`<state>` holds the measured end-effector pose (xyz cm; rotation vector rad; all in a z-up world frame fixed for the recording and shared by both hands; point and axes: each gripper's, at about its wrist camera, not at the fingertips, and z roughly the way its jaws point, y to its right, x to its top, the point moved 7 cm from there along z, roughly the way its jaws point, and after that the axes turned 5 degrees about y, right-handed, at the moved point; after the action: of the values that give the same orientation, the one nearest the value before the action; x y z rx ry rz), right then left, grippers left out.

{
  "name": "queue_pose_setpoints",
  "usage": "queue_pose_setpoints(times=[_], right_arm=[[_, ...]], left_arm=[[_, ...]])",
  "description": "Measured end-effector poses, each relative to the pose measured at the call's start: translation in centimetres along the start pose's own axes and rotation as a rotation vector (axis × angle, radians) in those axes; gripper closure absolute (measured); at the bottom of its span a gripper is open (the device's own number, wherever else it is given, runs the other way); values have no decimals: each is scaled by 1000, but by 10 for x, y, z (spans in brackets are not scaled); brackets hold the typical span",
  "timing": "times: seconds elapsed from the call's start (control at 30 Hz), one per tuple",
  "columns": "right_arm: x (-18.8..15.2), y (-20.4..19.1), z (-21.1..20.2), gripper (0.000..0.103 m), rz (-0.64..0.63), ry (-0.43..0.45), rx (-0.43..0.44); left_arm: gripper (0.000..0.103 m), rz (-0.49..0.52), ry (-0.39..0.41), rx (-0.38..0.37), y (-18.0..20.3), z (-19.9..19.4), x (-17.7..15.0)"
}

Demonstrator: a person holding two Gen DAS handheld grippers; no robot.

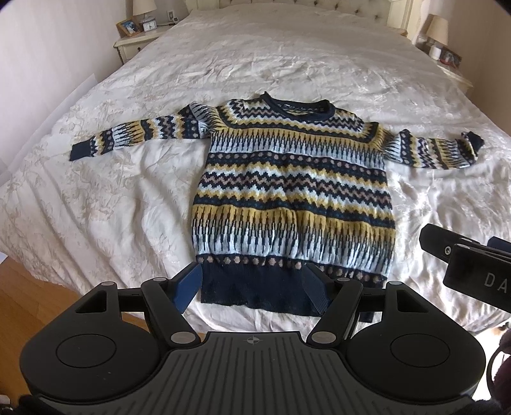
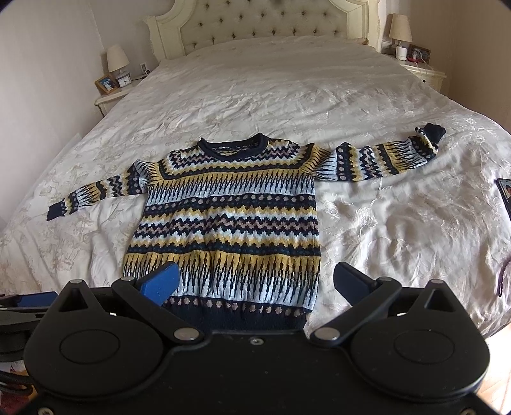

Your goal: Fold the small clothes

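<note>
- The patterned sweater (image 1: 292,191) lay flat and face up on the bed (image 1: 134,204), near the foot edge and well away from the headboard (image 2: 255,28).
- No fold showed anywhere: both sleeves were stretched out sideways from the body and the dark hem (image 1: 258,290) lay flat, so by my judgement the whole folding job was still to be done.
- The sweater's long axis ran from hem to collar (image 1: 298,107), with the collar pointing toward the headboard and the hem toward the foot edge; the sleeves crossed that axis at nearly a right angle.
- The far sleeve's cuff (image 2: 429,134) was curled up rather than flat.
- The left gripper (image 1: 252,287) hovered over the hem, jaws well apart, nothing between them gripped.
- The right gripper (image 2: 255,282) hovered above the sweater's lower right part, jaws wide and empty.
</note>
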<state>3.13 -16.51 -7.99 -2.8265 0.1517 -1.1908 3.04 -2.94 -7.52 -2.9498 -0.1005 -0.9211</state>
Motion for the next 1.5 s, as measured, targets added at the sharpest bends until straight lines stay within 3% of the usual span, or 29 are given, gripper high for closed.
queue_pose_setpoints(times=[0.47, 0.67, 0.93, 1.03, 1.07, 1.23, 1.4, 1.5], right_arm=[[1, -2, 31, 1, 11, -59, 7], [19, -5, 64, 1, 37, -84, -23], [61, -2, 119, 2, 123, -80, -49], [77, 6, 134, 3, 141, -57, -98], [81, 9, 138, 8, 141, -48, -115], [97, 43, 162, 31, 171, -51, -177], [119, 110, 180, 33, 292, -9, -148], [136, 158, 201, 33, 275, -26, -177]], left_arm=[[35, -13, -71, 6, -5, 31, 14], [36, -5, -110, -38, -6, 70, 46], [38, 72, -80, -82, -7, 123, 105], [45, 97, -96, -104, -6, 142, 120], [48, 107, -103, -112, -5, 148, 123], [59, 149, -129, -115, 0, 180, 138], [60, 131, -120, -105, 12, 200, 154], [60, 97, -111, -78, 21, 208, 161]])
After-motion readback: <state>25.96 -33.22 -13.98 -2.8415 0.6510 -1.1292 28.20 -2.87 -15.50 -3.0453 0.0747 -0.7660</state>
